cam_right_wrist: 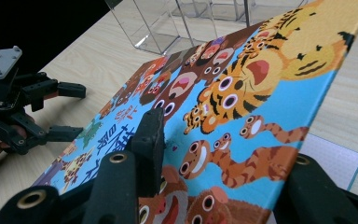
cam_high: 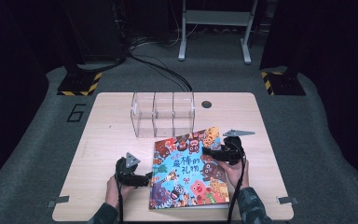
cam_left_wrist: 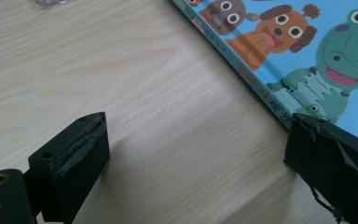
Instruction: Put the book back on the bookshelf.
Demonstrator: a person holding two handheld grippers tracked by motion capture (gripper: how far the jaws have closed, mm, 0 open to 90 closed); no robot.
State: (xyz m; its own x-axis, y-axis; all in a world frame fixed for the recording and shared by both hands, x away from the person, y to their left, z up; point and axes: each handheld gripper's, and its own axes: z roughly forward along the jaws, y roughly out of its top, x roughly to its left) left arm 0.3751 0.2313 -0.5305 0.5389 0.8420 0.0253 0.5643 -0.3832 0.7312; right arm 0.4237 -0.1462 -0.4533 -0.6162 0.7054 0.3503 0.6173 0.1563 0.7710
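While the right gripper [cam_right_wrist: 214, 154] pinches the cover of the book [cam_high: 189, 168], lifting its right edge off the table [cam_high: 107, 140], the left gripper [cam_left_wrist: 196, 154] rests spread just beside the spine, holding nothing. A clear box [cam_high: 163, 114] stands behind the book.

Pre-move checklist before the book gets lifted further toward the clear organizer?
1. Right gripper clamped on the picture book cover: ok, jaws closed on its raised right edge.
2. Left gripper ready at the spine: ok, open, jaws on the table beside the book's left edge.
3. Left gripper gripping the book: not ok, nothing between the pads.
4. Clear organizer upright, compartments empty: ok.
5. Whole book lifted or only the cover: cannot tell.
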